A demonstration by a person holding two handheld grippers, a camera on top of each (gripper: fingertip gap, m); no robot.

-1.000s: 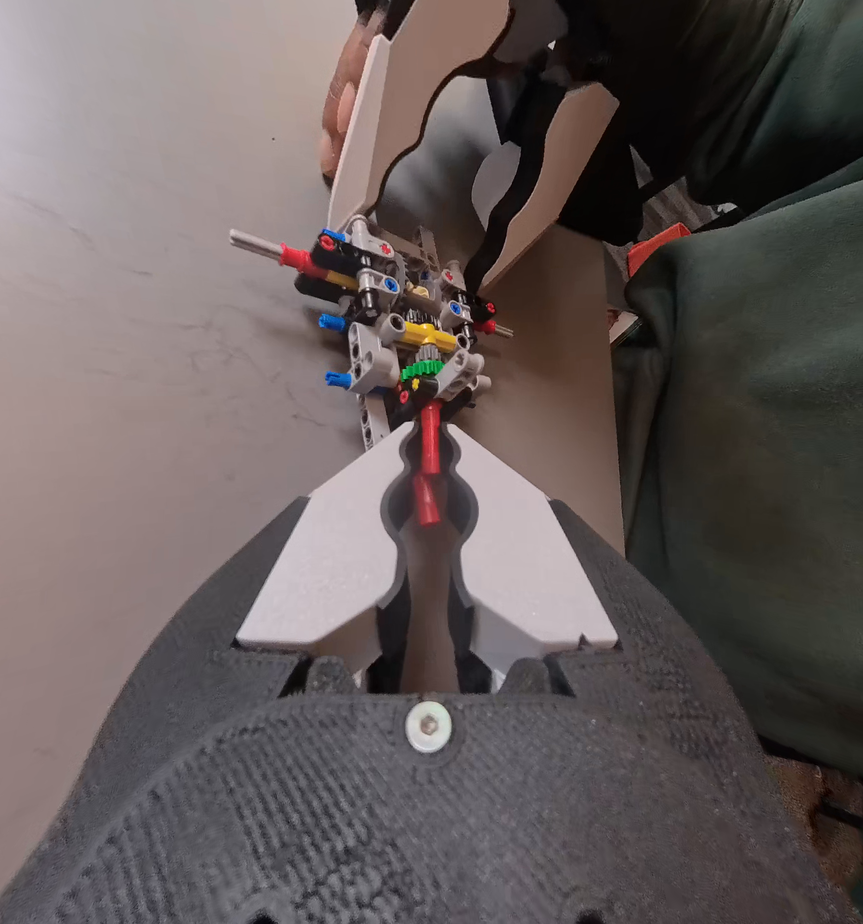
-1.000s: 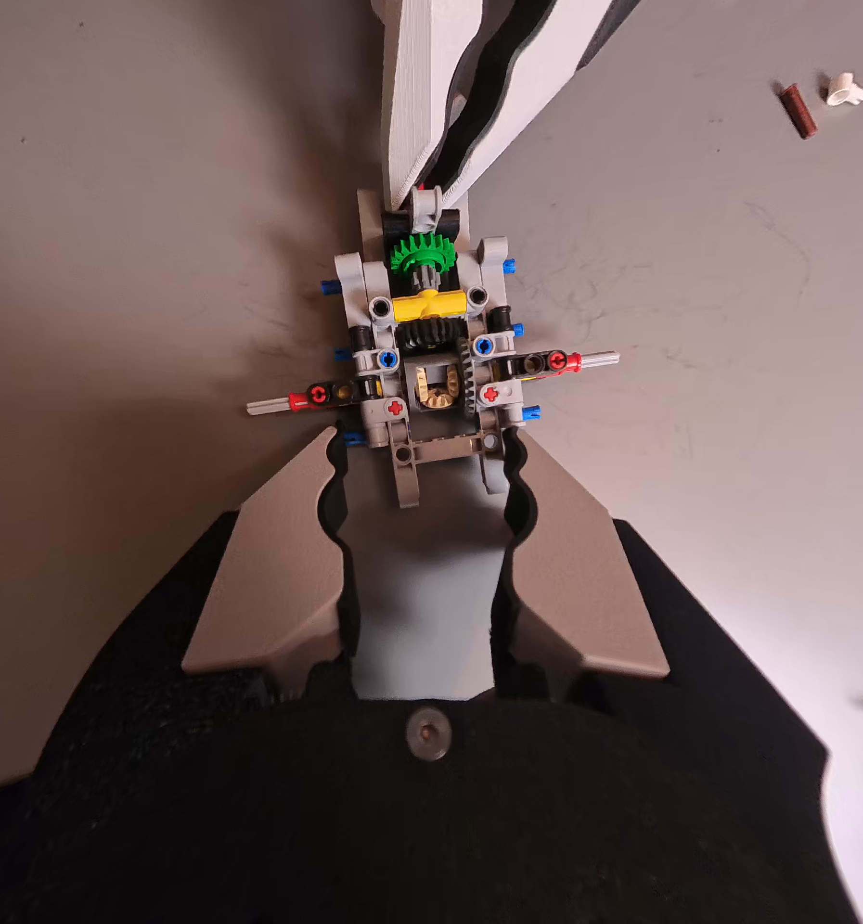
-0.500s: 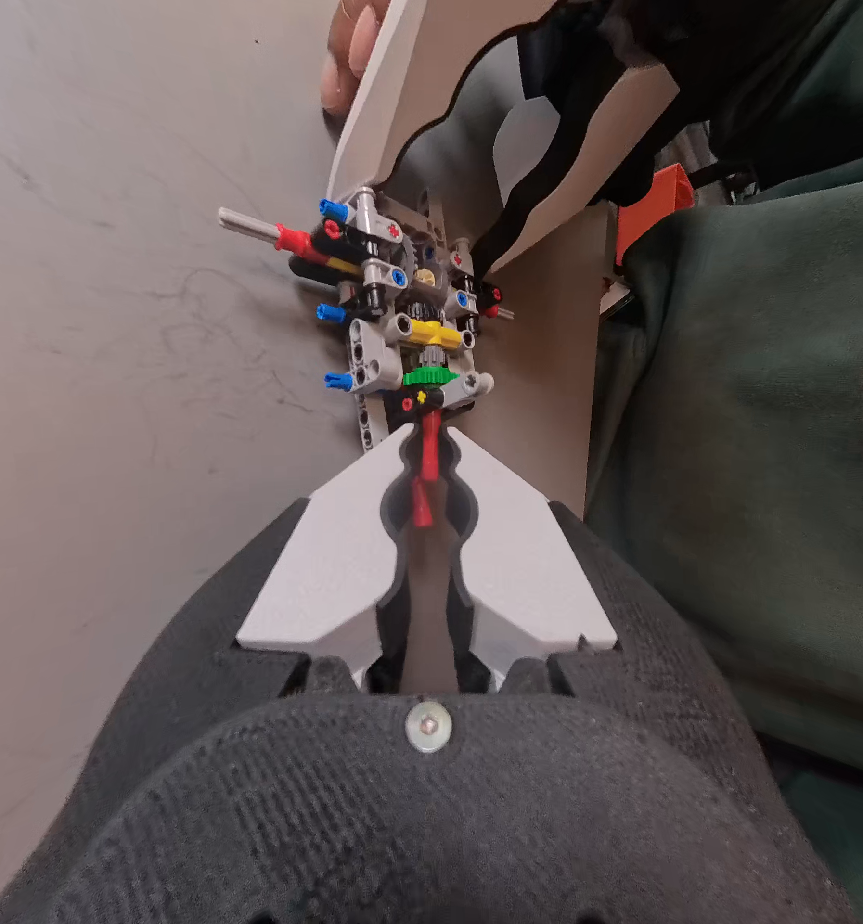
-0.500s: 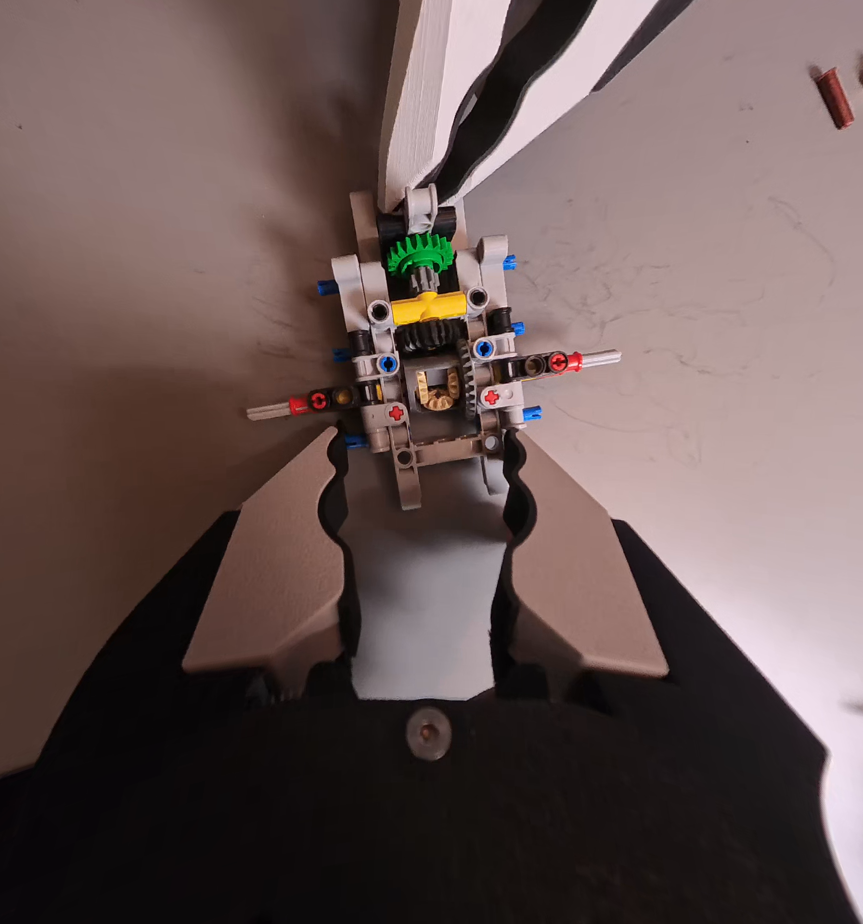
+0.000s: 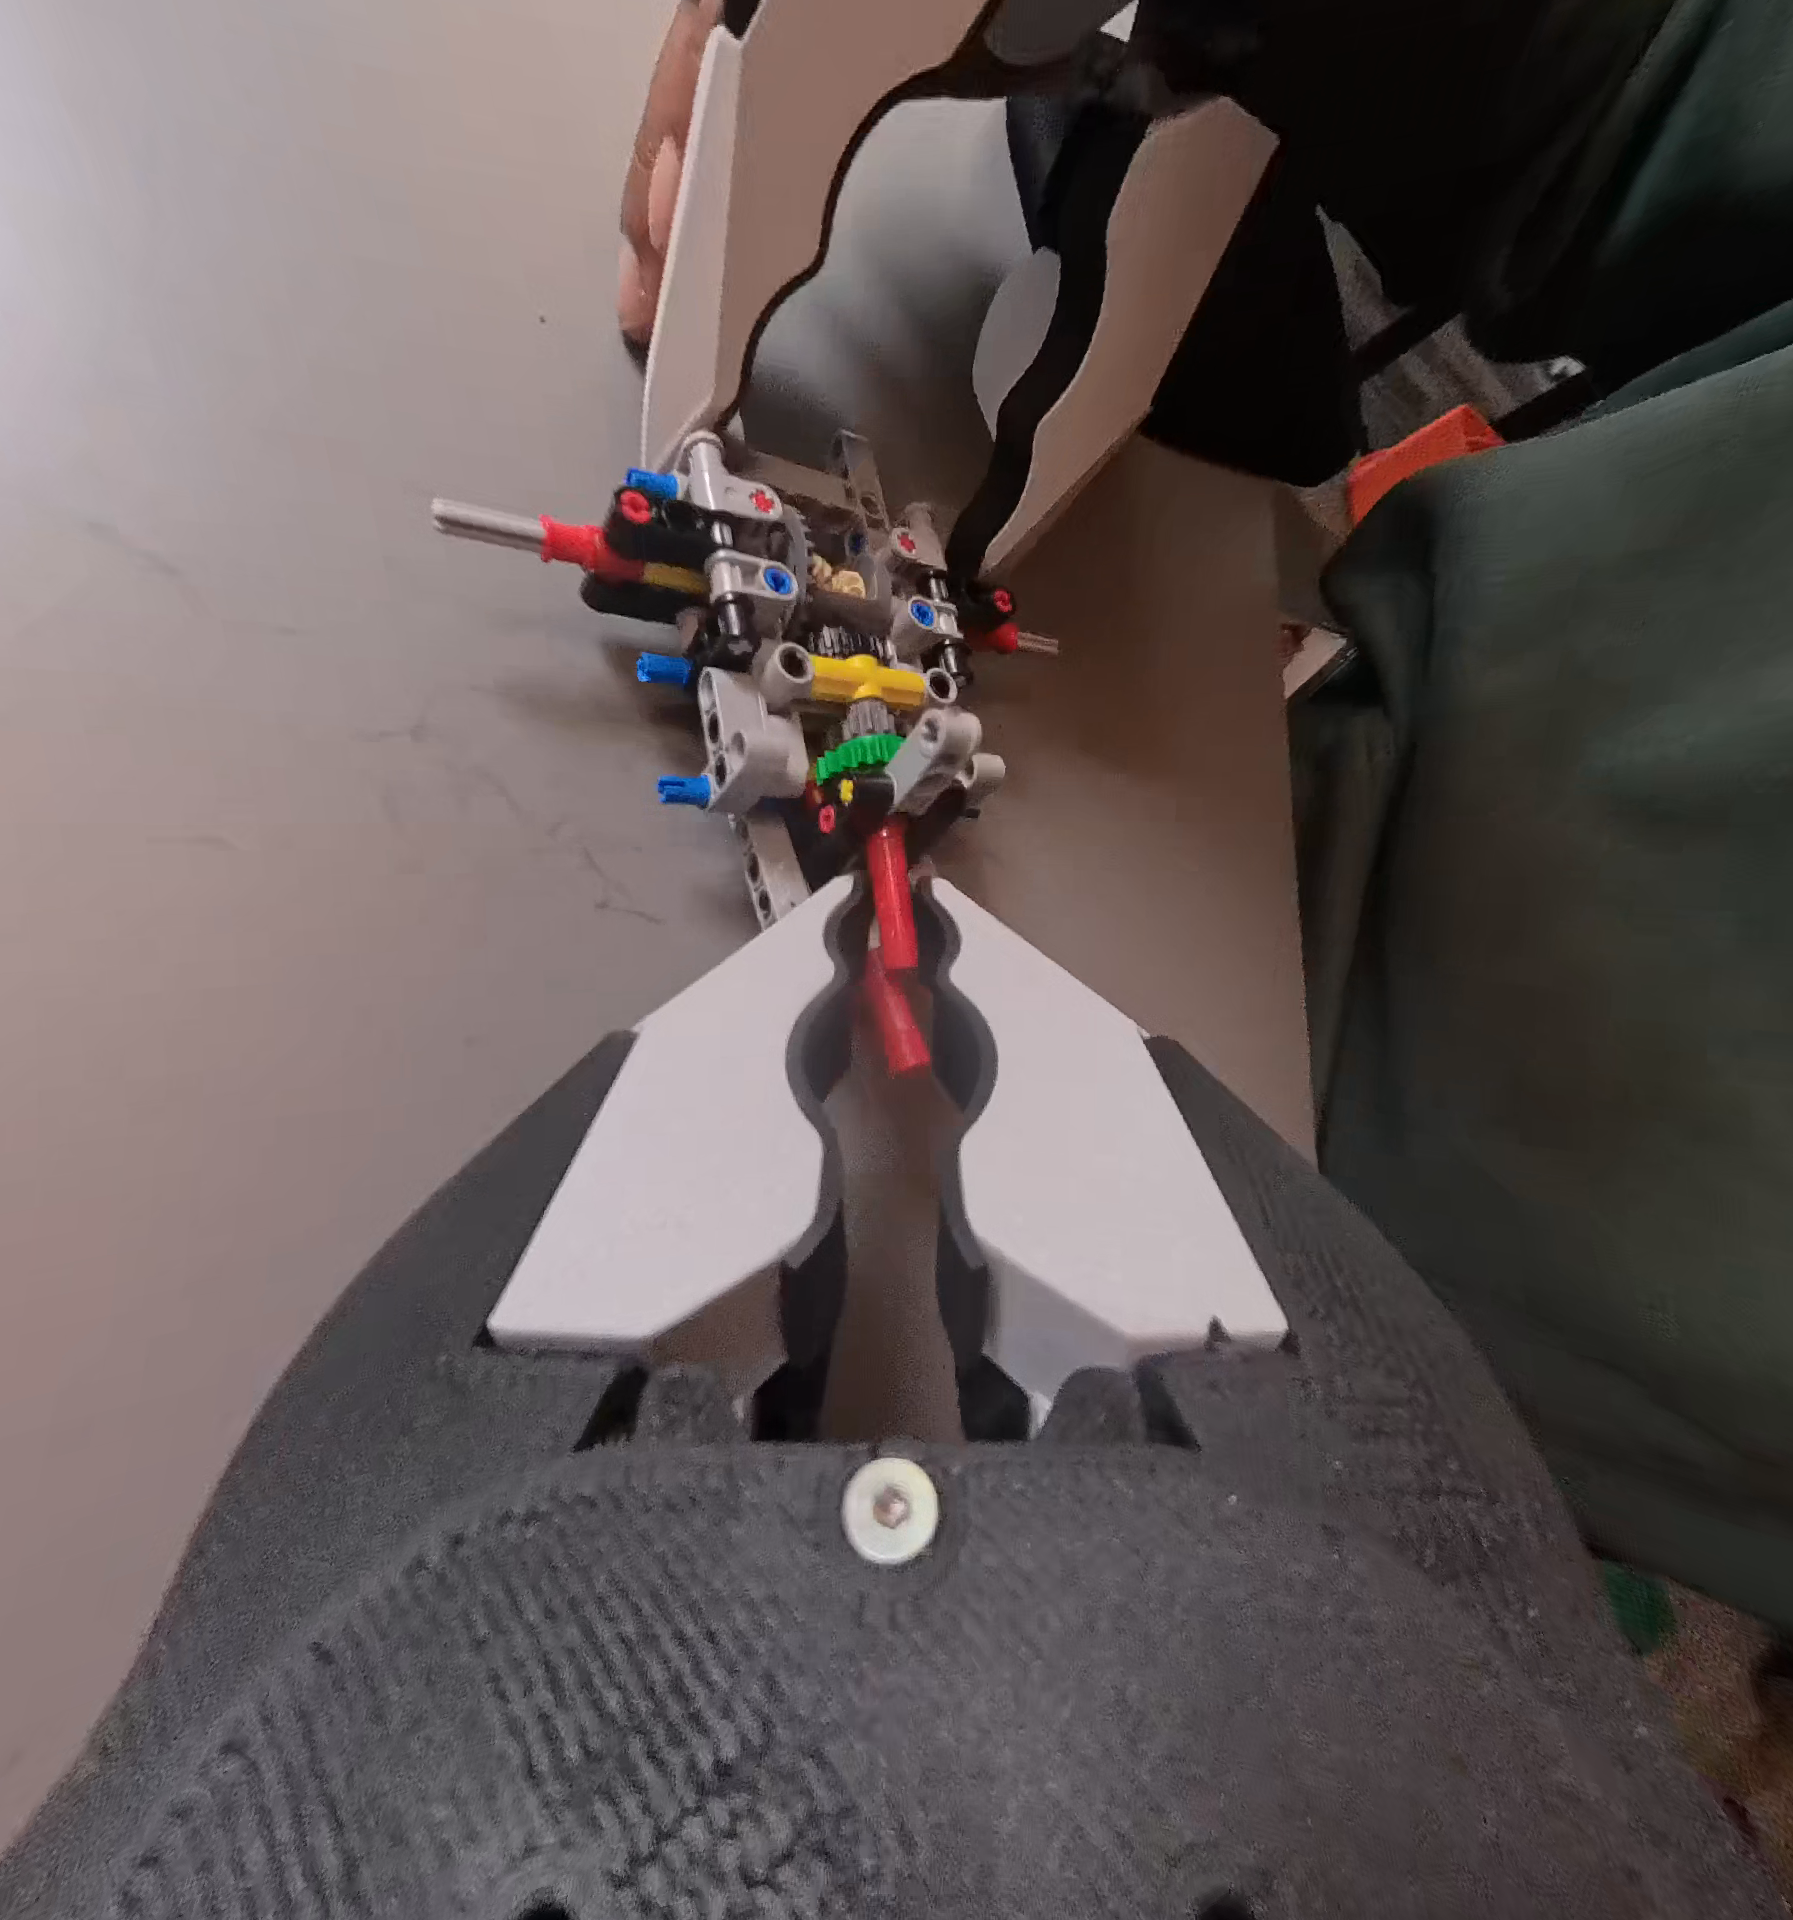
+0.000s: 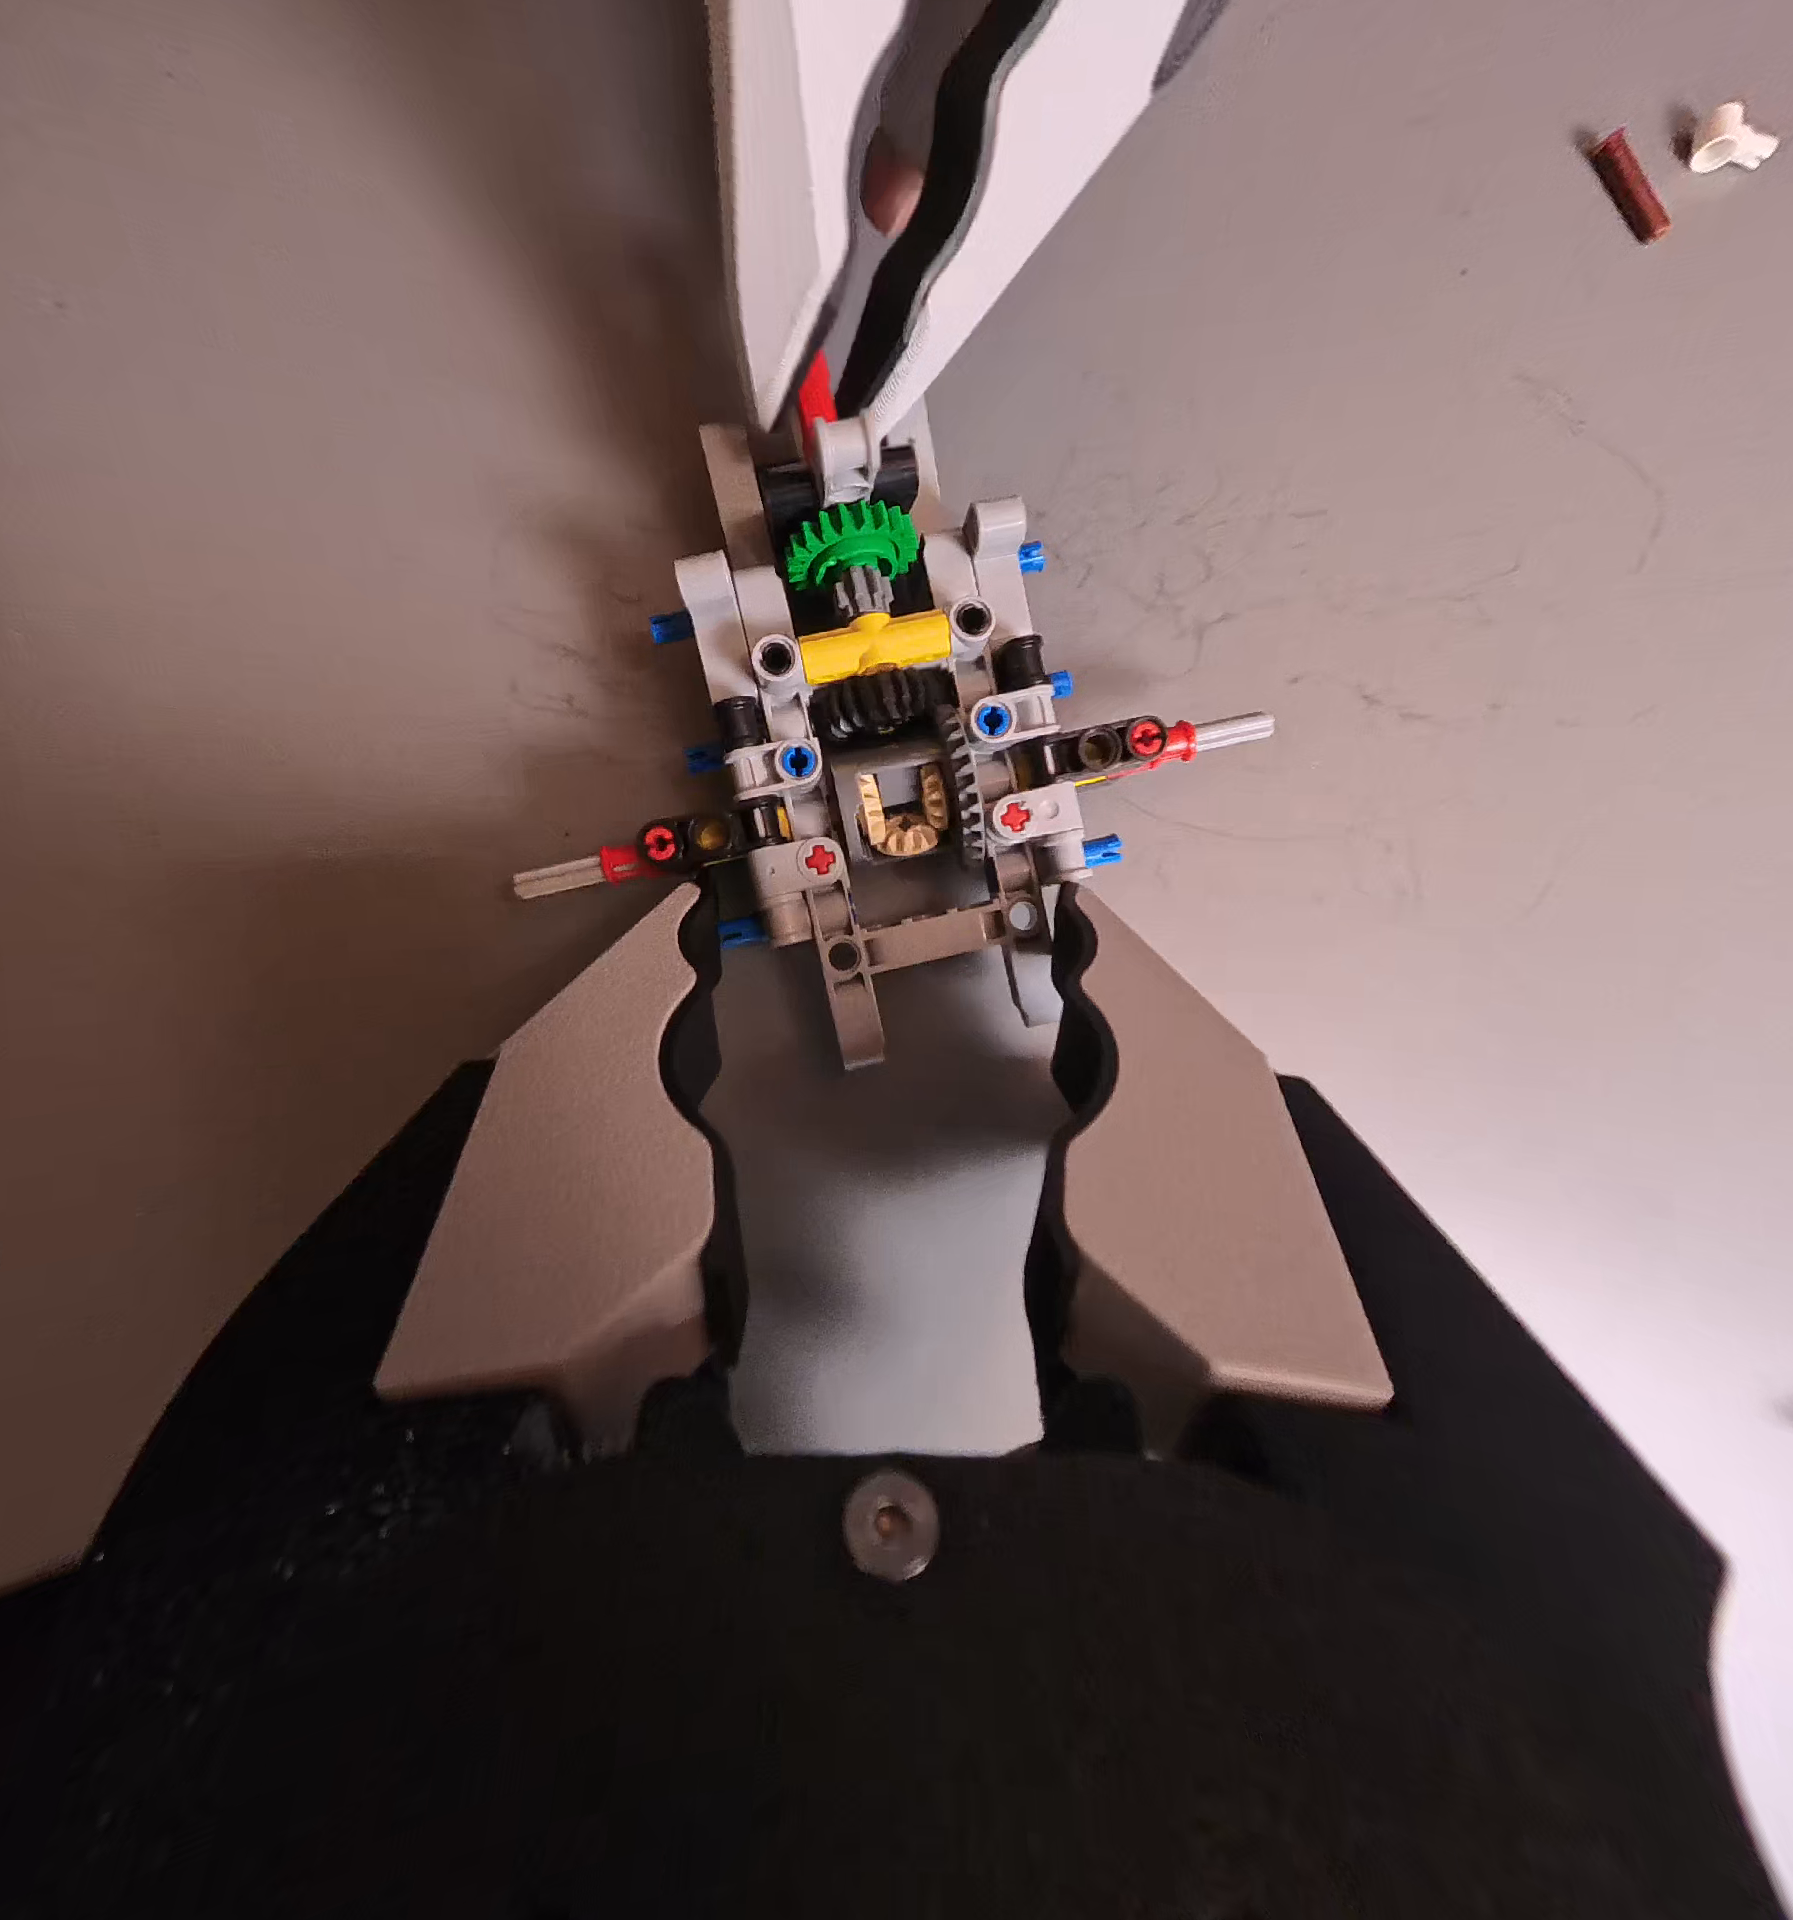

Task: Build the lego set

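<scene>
Left tongs [image 5: 892, 888]: fingers drawn close together, with a red rod [image 5: 884, 868] passing between the tips; the rod's far end enters the near end of a toy gear assembly [image 5: 819, 665], just below a green gear [image 5: 856, 753]; its near end lies back in the hollow between the fingers; whether the pads press on the rod cannot be told, as a thin dark line shows on either side of it.

Right tongs [image 6: 881, 914]: spread wide and set astride the opposite end of the assembly; the left fingertip [image 6: 689, 920] sits against the black beam and blue pin on that side, the right fingertip [image 6: 1074, 914] against the grey frame corner; both appear to bear on it, holding it between them.

The assembly rests flat on a grey-brown table [image 6: 248, 416], near its edge in the left wrist view; grey axles stick out to both sides; tan gears sit in its middle.

Elsewhere: a brown peg [image 6: 1624, 187] and a small white piece [image 6: 1723, 135] lie loose, well apart from the assembly; a person's hand [image 5: 648, 208] shows behind the right tongs; a dark green garment [image 5: 1598, 935] fills the table's edge.
</scene>
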